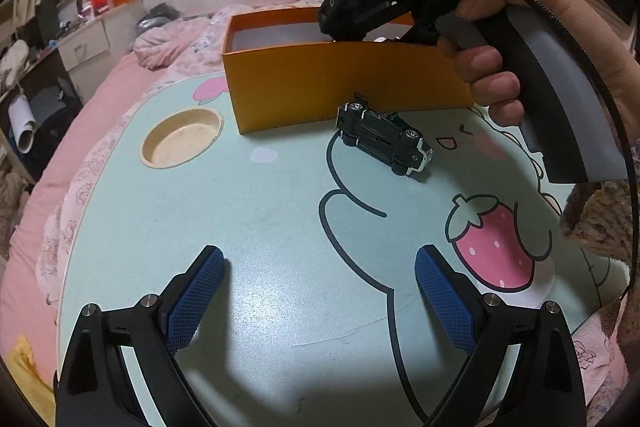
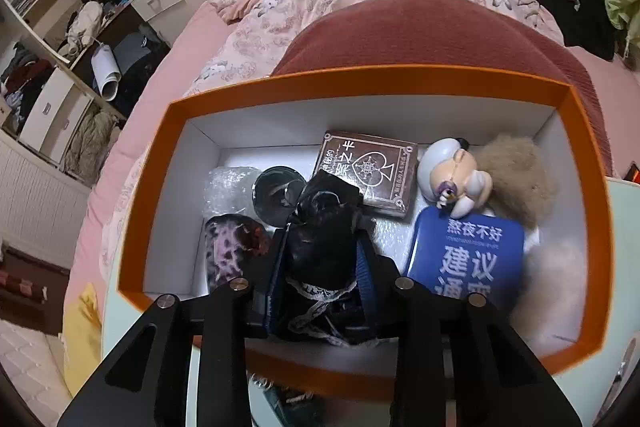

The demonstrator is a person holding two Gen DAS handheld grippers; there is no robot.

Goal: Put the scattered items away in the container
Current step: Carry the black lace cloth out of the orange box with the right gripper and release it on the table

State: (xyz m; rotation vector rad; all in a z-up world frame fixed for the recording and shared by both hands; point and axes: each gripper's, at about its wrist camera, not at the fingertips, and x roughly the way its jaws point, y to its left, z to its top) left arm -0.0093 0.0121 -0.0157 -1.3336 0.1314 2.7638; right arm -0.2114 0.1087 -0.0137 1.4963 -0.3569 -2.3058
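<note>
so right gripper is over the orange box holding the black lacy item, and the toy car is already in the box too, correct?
Not quite. The right gripper is over the orange box, shut on the black lacy item, but the toy car is not in the box. The left wrist view shows it lying on its side on the table, in front of the box's near wall.

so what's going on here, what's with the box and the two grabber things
A person is tidying small items off a bed table into an orange box. The right gripper is over the open box, its jaws shut on a black fabric item with lace trim. Already inside are a blue tin, a brown card box, a small figurine and more. The left gripper hovers open above the table. A dark toy car lies on its side beside the box, not yet picked up.
</note>
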